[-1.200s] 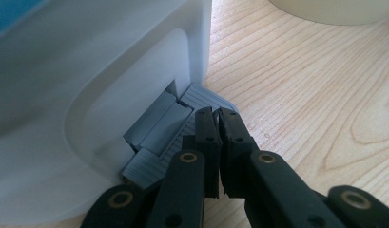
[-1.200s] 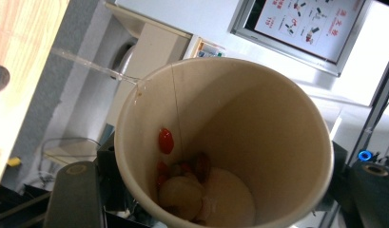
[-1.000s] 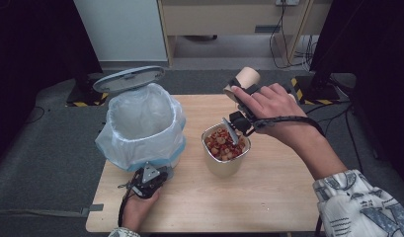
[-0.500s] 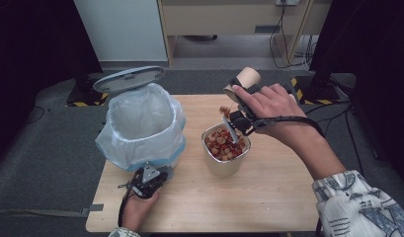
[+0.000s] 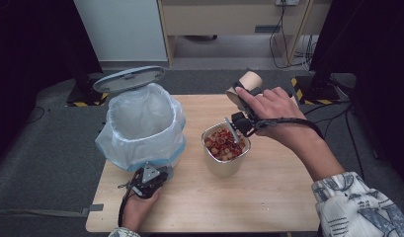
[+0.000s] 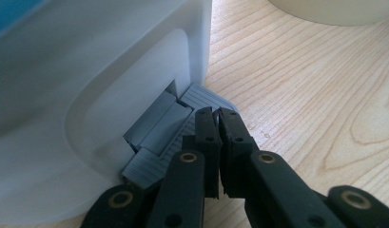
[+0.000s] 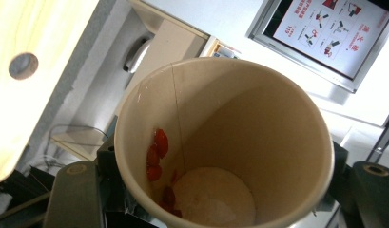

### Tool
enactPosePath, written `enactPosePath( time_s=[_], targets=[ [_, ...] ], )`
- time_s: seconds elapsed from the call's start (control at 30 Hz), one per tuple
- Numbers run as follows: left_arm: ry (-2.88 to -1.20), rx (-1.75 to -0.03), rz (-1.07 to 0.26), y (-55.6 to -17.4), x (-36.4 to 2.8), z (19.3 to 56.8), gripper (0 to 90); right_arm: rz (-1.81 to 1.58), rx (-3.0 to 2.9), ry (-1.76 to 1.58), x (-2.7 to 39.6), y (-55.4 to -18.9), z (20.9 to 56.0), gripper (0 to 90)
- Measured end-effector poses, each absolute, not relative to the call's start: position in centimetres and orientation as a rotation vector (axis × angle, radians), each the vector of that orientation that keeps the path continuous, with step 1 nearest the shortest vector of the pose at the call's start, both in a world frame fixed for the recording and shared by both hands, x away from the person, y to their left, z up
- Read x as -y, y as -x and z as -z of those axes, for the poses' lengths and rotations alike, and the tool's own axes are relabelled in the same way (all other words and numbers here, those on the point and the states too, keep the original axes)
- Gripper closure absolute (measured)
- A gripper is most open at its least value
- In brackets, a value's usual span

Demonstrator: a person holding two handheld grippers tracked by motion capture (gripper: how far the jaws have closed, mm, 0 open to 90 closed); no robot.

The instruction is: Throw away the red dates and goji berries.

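Observation:
A white pedal bin [image 5: 140, 123] lined with a pale blue bag stands on the left of the wooden table [image 5: 268, 197], its grey lid [image 5: 128, 79] raised. My left gripper [image 5: 150, 177] is shut at the bin's foot. In the left gripper view its closed tips [image 6: 216, 116] rest on the grey pedal [image 6: 159, 128]. My right gripper [image 5: 243, 96] is shut on a tan paper cup [image 5: 246, 84], held tilted above a metal container [image 5: 224, 165] of red and pale food pieces [image 5: 223, 143]. Inside the cup [image 7: 258, 118] a few red bits [image 7: 156, 152] cling to the wall.
The table's front half and right side are bare wood. Beyond the far edge stand a wooden cabinet [image 5: 229, 19] and black equipment stands [image 5: 313, 84] with cables on the grey floor.

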State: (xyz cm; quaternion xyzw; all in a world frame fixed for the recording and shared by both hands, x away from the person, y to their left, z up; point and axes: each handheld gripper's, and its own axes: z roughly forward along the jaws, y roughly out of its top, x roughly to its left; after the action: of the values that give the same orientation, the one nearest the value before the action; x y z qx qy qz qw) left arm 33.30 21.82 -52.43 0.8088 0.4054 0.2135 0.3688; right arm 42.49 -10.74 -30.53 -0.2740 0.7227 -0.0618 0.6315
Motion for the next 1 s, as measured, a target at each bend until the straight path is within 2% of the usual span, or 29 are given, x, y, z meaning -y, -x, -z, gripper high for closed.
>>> enactPosePath(
  time_s=[0.43,1.0],
  targets=[
    [-2.076,-1.040,-0.548,-33.3,-21.8,52.4,86.3,-0.012,-1.749,0.502,11.1,-43.2,31.1,30.4],
    [-2.074,-1.042,-0.546,-33.3,-21.8,52.4,86.3,-0.137,-1.810,0.361,12.5,-44.0,30.3,30.3]
  ],
)
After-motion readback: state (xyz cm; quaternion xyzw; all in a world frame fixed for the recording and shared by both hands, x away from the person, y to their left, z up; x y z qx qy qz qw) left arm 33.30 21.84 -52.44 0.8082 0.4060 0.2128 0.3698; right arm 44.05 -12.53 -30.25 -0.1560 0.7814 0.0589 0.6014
